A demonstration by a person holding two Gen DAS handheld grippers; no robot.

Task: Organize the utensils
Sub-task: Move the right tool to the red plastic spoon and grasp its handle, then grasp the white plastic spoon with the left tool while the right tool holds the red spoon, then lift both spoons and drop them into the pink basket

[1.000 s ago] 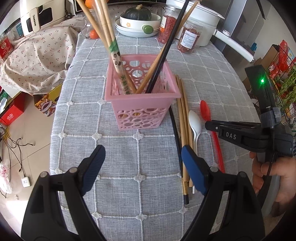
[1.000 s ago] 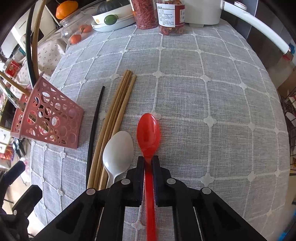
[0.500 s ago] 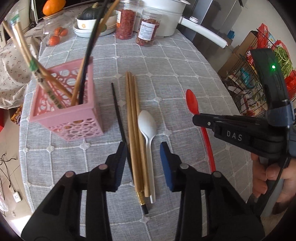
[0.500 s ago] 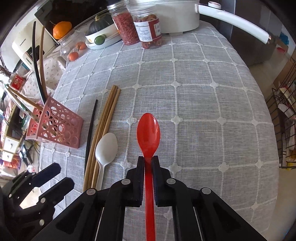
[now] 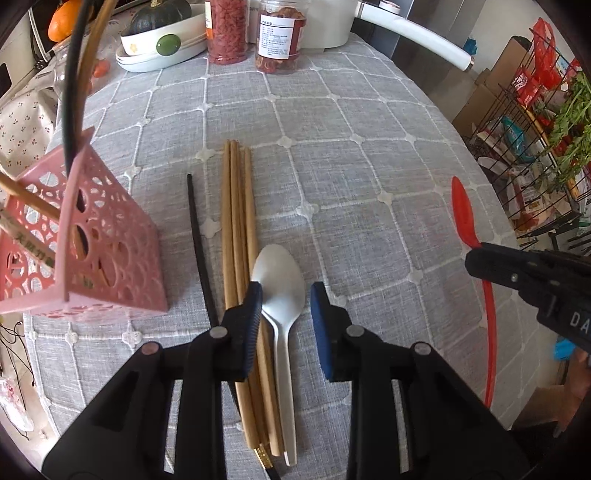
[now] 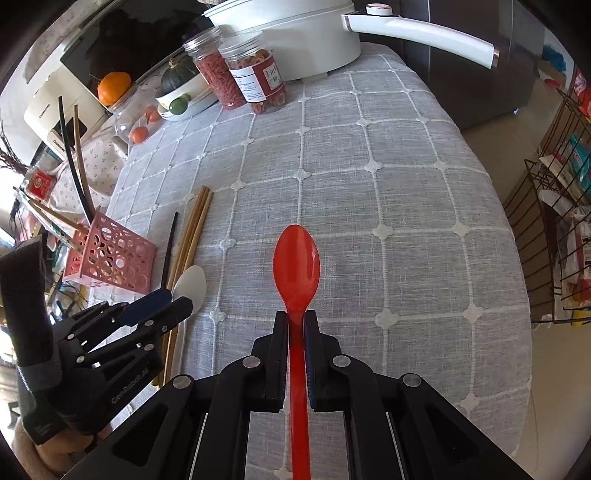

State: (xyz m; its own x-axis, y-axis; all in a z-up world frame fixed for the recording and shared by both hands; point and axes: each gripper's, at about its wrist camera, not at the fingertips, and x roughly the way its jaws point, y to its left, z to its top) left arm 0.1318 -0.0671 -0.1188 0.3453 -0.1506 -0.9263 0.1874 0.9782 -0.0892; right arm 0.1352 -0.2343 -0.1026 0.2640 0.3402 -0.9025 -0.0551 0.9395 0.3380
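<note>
Standing near the left edge of the grey checked tablecloth point(image 5: 369, 166), the pink perforated plastic basket point(image 5: 110, 251) holds several wooden chopsticks and 1 black chopstick that lean out over its rim. Just right of the basket, a single black chopstick point(image 5: 197, 240) lies flat on the cloth, and beside it a bundle of brown wooden chopsticks point(image 5: 236, 229) lies parallel to it. A white plastic spoon point(image 5: 282, 280) rests against the right side of that bundle, bowl pointing toward the far edge.

The left gripper point(image 5: 286, 299) is low over the white spoon with its jaws parted, 1 blue-padded finger on each side of the spoon's bowl and neck; the left finger sits over the wooden chopsticks, and neither pad clearly presses the spoon.

Farther right, the right gripper point(image 6: 295, 321) is clenched on the long handle of a red plastic spoon point(image 6: 295, 266), just behind the bowl. That spoon is lifted clear of the cloth, over its right half, bowl forward.

Along the far edge stand a white bowl with a dark green squash point(image 5: 159, 18), 2 clear jars of red dried food point(image 5: 255, 33) and a white pot with a long handle point(image 6: 295, 40). A wire rack point(image 5: 535, 147) stands beyond the right edge.
</note>
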